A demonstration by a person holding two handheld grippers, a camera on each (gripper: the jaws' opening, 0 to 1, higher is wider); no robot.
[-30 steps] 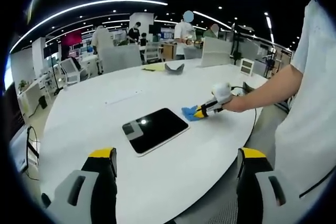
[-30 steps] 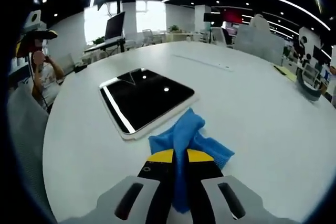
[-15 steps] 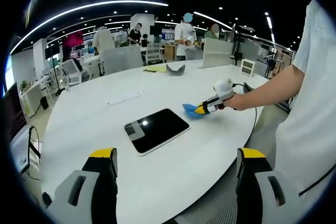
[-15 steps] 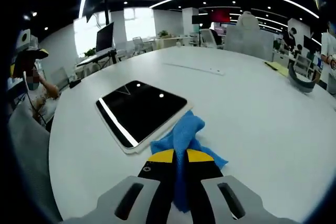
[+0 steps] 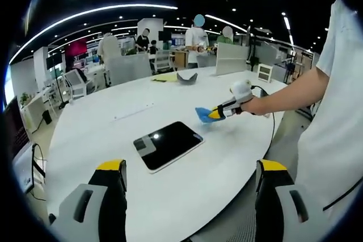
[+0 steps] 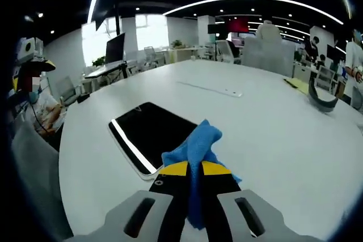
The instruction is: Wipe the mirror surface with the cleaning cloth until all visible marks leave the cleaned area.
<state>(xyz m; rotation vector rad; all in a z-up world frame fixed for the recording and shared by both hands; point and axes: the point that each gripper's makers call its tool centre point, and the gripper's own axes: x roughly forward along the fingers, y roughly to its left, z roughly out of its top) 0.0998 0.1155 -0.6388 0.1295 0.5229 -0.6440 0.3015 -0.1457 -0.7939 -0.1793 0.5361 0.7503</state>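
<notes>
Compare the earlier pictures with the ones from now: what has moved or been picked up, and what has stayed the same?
The right gripper, shut on the blue cloth, has lifted the cloth off the table and brought it over the near edge of the mirror. Nothing was let go. The mirror stays flat in its place, and the left gripper stays open and holds nothing.

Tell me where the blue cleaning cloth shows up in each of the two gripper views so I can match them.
Left gripper view: the blue cleaning cloth sits right of centre, pinched by the right gripper, beyond the mirror.
Right gripper view: the cloth is low at centre, clamped in that gripper, its free end over the mirror's near edge.
Shared landmark: the dark mirror lying flat on the white table.
</notes>
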